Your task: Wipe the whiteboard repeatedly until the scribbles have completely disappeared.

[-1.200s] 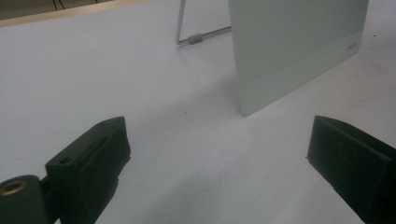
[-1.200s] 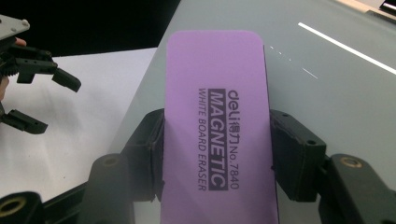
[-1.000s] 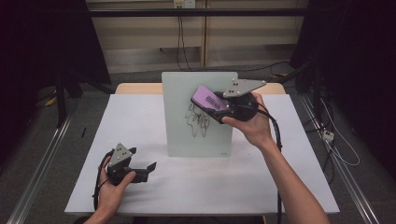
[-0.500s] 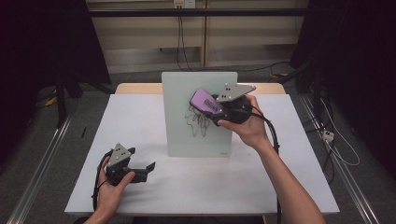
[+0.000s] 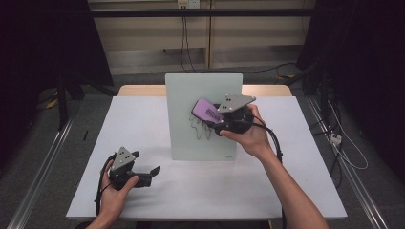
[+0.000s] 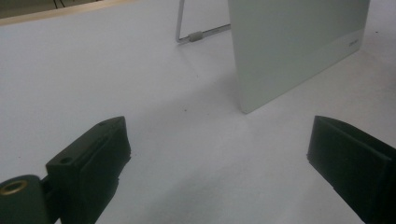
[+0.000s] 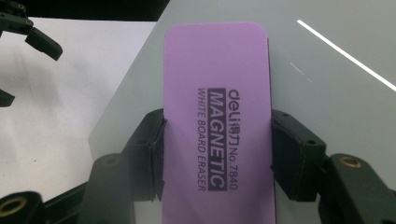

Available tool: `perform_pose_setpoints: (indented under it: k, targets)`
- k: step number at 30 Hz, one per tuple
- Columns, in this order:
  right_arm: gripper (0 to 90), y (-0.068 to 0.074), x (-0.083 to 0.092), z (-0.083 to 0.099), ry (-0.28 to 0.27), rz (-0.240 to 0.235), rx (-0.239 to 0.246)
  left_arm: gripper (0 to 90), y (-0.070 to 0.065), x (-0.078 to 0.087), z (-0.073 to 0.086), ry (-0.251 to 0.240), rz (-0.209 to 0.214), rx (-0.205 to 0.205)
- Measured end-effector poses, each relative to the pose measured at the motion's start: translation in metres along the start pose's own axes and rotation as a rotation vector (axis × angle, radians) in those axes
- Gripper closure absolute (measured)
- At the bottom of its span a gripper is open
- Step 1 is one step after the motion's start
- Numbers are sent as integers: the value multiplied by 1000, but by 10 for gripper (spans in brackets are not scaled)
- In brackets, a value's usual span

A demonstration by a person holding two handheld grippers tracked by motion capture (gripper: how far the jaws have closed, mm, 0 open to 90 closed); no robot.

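Right gripper (image 5: pixel 216 119) clamps purple eraser (image 5: pixel 207 110), now lower on upright whiteboard (image 5: pixel 191 86), over the black scribble (image 5: pixel 200 130) mid-board; wiping looks underway. Left gripper (image 5: pixel 152 173) gapes empty, parked on table (image 5: pixel 286 181) left of whiteboard.

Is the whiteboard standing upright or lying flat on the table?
Upright, leaning back slightly. The whiteboard stands on its bottom edge on the table, and the left gripper view shows a wire stand propping it from behind.

Black claws (image 5: pixel 153 172) w/ grey triangular top plates (screw-dotted), black cables trailing; bare forearms.
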State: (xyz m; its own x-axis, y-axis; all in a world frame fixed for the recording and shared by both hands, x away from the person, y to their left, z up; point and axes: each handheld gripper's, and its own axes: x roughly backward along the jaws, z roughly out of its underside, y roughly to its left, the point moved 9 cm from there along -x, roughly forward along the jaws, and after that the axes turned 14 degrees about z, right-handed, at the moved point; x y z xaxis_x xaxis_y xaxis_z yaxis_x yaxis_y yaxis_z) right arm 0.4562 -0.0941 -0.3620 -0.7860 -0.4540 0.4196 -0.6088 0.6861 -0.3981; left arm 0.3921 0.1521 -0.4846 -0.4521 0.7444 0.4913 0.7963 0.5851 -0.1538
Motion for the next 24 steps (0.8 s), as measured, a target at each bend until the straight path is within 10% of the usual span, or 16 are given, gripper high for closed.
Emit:
perform_pose_setpoints:
  k: [24]
  targets:
    - [420,51,-20,27,60,-108,13,55,0,1,0,0,-2,-4]
